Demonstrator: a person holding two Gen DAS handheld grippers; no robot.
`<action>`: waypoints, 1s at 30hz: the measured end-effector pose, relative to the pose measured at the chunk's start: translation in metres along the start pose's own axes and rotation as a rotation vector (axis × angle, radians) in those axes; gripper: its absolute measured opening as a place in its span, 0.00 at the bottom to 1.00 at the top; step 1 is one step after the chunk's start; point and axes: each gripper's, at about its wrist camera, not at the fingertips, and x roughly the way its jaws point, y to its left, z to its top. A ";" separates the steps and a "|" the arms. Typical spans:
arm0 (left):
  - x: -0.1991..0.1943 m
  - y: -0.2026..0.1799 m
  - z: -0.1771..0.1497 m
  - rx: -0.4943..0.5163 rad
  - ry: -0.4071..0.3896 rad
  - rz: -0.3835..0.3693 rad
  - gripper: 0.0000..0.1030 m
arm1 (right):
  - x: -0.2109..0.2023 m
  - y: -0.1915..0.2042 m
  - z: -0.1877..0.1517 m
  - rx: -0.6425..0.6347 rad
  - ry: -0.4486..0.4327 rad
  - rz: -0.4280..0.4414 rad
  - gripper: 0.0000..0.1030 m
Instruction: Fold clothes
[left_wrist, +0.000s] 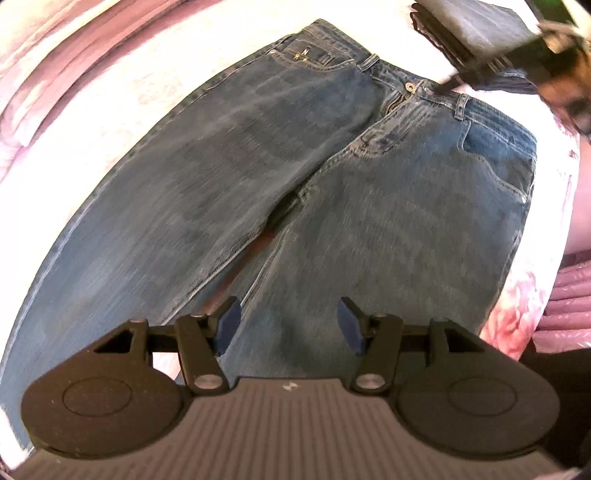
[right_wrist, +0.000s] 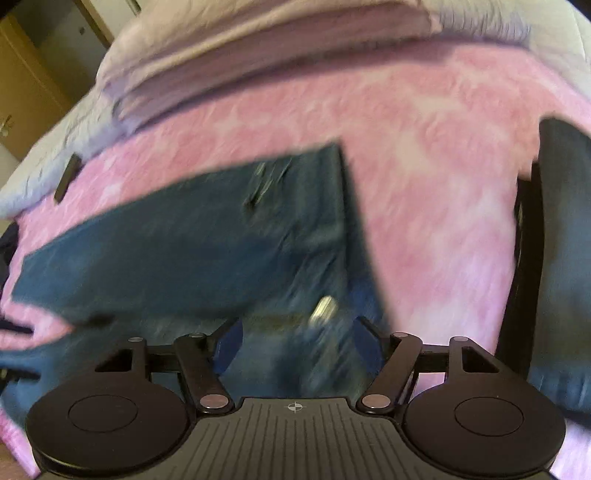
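Blue jeans (left_wrist: 314, 192) lie spread flat, front up, on the pink floral bed cover (right_wrist: 436, 206). My left tool (left_wrist: 289, 325) hangs over one leg, fingers apart and empty; my right tool (right_wrist: 295, 341), likewise spread, hovers over the waistband.

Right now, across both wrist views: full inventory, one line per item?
jeans: one pair, blue denim, laid flat front up on the bedspread, legs toward the left camera
bedspread: one, pink and white floral, under the jeans
folded clothes: one dark stack with a grey piece on top, past the waistband
bedding: pale folded layers, far end of the bed
cabinet: one, tan, far left of the right view
left hand-held gripper: open, over the jeans legs
right hand-held gripper: open, over the waistband area
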 end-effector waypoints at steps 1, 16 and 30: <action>-0.004 0.000 -0.003 0.001 0.003 0.007 0.52 | -0.004 0.009 -0.009 0.007 0.034 -0.007 0.67; -0.082 0.019 -0.091 0.032 -0.129 0.023 0.60 | -0.083 0.154 -0.070 -0.079 0.120 -0.247 0.67; -0.134 0.077 -0.231 -0.079 -0.195 0.065 0.82 | -0.114 0.311 -0.133 -0.173 0.085 -0.359 0.83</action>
